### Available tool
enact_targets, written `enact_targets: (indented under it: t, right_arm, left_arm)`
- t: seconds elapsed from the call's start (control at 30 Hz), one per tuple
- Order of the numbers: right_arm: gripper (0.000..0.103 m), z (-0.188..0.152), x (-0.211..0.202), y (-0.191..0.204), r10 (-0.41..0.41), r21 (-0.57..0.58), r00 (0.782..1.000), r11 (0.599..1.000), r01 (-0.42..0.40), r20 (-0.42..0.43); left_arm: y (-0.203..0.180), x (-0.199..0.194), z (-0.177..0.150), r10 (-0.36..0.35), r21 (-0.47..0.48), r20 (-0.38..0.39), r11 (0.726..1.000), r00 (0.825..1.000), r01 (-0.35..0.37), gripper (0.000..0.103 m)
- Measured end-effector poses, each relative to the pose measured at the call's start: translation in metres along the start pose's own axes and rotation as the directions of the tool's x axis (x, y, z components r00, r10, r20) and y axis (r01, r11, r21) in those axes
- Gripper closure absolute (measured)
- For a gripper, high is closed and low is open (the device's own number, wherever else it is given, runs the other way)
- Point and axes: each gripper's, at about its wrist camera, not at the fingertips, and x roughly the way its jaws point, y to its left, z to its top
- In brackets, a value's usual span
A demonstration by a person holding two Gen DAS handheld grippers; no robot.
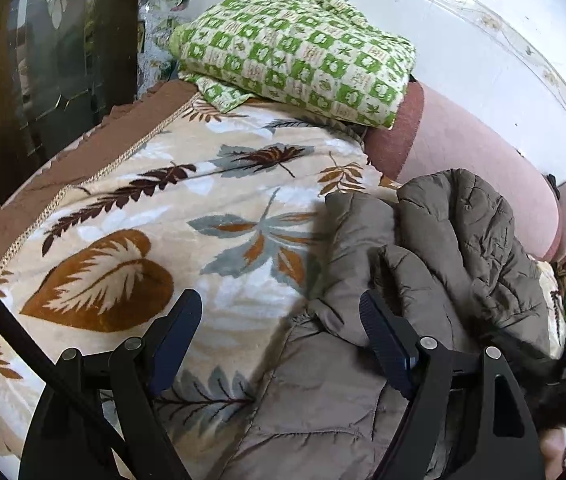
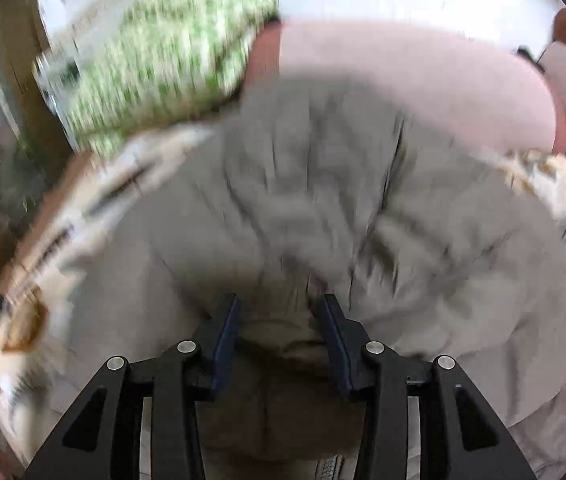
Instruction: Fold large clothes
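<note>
A grey-brown quilted jacket [image 1: 435, 248] lies bunched on a leaf-patterned blanket [image 1: 163, 220] over a sofa. My left gripper [image 1: 279, 316] is open wide above the jacket's left edge, its right finger against the padded fabric, holding nothing. In the blurred right wrist view the jacket [image 2: 323, 184] fills the middle. My right gripper [image 2: 279, 316] has its jaws partly closed around a thick fold of the jacket [image 2: 279, 320].
A folded green-and-white checked blanket [image 1: 299, 44] lies at the sofa's far end, also in the right wrist view [image 2: 155, 64]. Pink back cushions [image 1: 475, 160] run along the right. A dark glass cabinet [image 1: 43, 60] stands left. A white wall [image 1: 503, 40] is behind.
</note>
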Motion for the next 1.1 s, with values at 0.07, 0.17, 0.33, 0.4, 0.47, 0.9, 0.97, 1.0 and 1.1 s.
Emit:
enact_targets:
  t: [0.07,0.17,0.33,0.4,0.47,0.9,0.97,1.0,1.1]
  right_arm:
    - [0.058,-0.006,0.006,0.0,-0.019,-0.005,1.0,1.0,0.019,-0.001]
    - [0.058,-0.013,-0.026,0.0,0.004,0.029,0.998,1.0,-0.006,0.066]
    - [0.056,-0.073,-0.086,0.001,0.009,-0.03,0.995,1.0,-0.006,0.097]
    - [0.053,-0.099,-0.104,-0.007,-0.016,-0.043,0.995,0.999,0.02,0.095]
    - [0.053,-0.126,-0.121,-0.018,-0.051,-0.051,0.995,0.997,0.056,0.088]
    - [0.033,-0.196,-0.222,-0.083,-0.161,0.043,0.968,0.987,0.155,0.191]
    - [0.033,-0.202,-0.229,-0.092,-0.148,0.083,0.967,0.988,0.133,0.208]
    - [0.033,-0.205,-0.231,-0.096,-0.139,0.1,0.968,0.988,0.12,0.211]
    - [0.033,-0.213,-0.234,-0.102,-0.12,0.135,0.969,0.987,0.092,0.217]
  left_arm:
    - [-0.003,-0.003,-0.001,0.005,0.019,0.01,1.0,1.0,-0.006,0.023]
    - [-0.006,-0.01,-0.002,-0.001,0.039,0.03,0.999,1.0,0.0,0.023]
    - [-0.012,-0.028,-0.007,-0.021,0.05,0.072,0.999,0.997,0.018,0.023]
    - [-0.015,-0.035,-0.01,-0.04,0.052,0.086,0.998,0.995,0.035,0.023]
    - [-0.021,-0.045,-0.015,-0.043,0.07,0.108,0.997,0.993,0.036,0.023]
    - [-0.061,-0.125,-0.101,-0.04,0.228,0.13,0.974,0.991,0.01,0.023]
    - [-0.063,-0.134,-0.11,-0.035,0.236,0.121,0.972,0.992,0.005,0.023]
    - [-0.064,-0.139,-0.114,-0.036,0.239,0.112,0.971,0.993,0.009,0.023]
    - [-0.068,-0.152,-0.123,-0.033,0.245,0.109,0.969,0.993,0.006,0.023]
